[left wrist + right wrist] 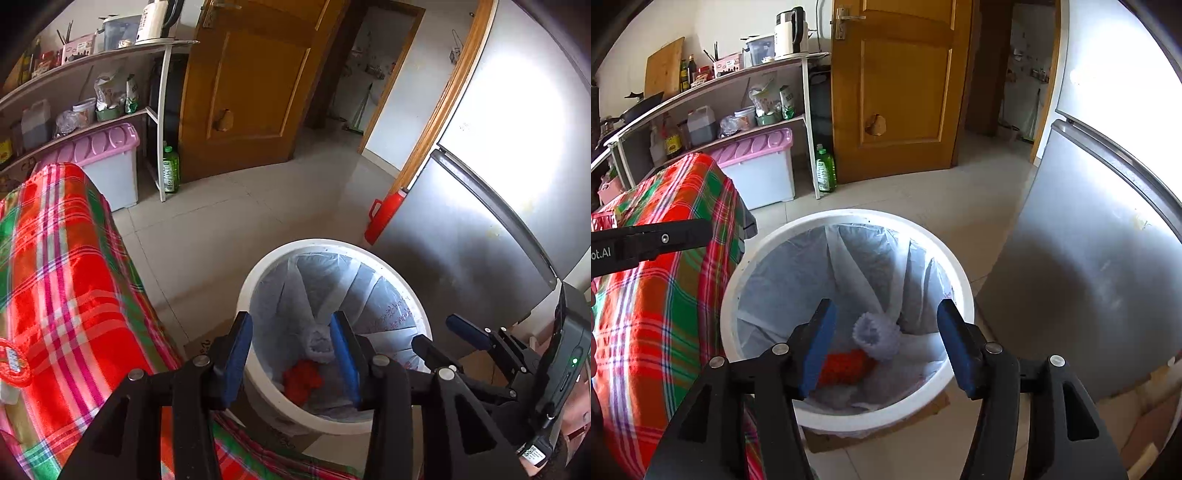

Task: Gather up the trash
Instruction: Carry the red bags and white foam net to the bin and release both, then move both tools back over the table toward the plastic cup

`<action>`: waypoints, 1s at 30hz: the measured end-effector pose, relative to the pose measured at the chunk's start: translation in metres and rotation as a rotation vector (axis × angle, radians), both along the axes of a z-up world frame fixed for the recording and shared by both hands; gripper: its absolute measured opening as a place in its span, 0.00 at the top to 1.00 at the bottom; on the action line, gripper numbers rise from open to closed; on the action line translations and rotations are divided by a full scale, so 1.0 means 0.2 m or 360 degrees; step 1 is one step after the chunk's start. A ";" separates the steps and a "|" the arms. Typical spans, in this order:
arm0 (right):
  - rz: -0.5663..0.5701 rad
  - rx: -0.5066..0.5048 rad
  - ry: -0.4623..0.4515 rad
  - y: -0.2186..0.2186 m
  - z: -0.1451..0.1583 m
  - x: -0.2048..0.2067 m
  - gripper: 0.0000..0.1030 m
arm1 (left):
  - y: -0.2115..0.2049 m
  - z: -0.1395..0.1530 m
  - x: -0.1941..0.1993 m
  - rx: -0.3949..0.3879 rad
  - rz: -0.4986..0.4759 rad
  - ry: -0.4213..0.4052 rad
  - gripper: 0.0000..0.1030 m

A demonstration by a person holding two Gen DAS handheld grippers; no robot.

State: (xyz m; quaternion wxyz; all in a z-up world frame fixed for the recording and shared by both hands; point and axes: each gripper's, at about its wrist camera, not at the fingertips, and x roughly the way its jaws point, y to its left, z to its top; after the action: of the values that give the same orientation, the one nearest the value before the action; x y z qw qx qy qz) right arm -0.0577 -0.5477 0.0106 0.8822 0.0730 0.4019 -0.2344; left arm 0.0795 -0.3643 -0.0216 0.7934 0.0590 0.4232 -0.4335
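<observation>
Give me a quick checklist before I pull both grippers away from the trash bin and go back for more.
1. Left gripper empty: ok, jaws apart with nothing between them.
2. Right gripper empty: ok, jaws wide apart and nothing held.
3. Trash inside the bin: ok, a red piece and a pale piece lie at the bottom.
4. Bag lining the bin: ok, it covers the inner wall.
5. Nothing dropped on the floor beside the bin: cannot tell, the near side is hidden by the grippers.
</observation>
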 end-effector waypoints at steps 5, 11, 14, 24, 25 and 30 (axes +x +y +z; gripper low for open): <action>0.0012 0.0022 -0.0058 0.04 0.06 -0.01 0.44 | 0.11 0.05 0.00 -0.0015 0.0050 -0.0015 0.53; 0.0120 0.0064 -0.0194 0.17 0.17 0.01 0.44 | 0.35 0.17 -0.01 -0.0102 0.0184 -0.0087 0.45; 0.0204 0.0089 -0.0249 0.26 0.22 0.05 0.44 | 0.49 0.21 0.00 -0.0123 0.0278 -0.0126 0.44; 0.0583 0.0226 -0.0296 0.61 0.23 0.29 0.44 | 1.01 0.25 0.07 -0.0117 0.0616 -0.0201 0.40; 0.0616 0.0252 -0.0291 0.64 0.23 0.32 0.44 | 1.05 0.25 0.08 -0.0111 0.0646 -0.0201 0.39; 0.0759 0.0313 -0.0257 0.81 0.19 0.48 0.44 | 1.28 0.19 0.14 -0.0114 0.0788 -0.0143 0.37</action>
State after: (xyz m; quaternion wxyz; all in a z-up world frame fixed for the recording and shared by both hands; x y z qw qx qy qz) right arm 0.0383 -0.3861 0.0484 0.9303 0.0802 0.3568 0.0267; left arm 0.1082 -0.1076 0.0171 0.8950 -0.0555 0.3733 -0.2376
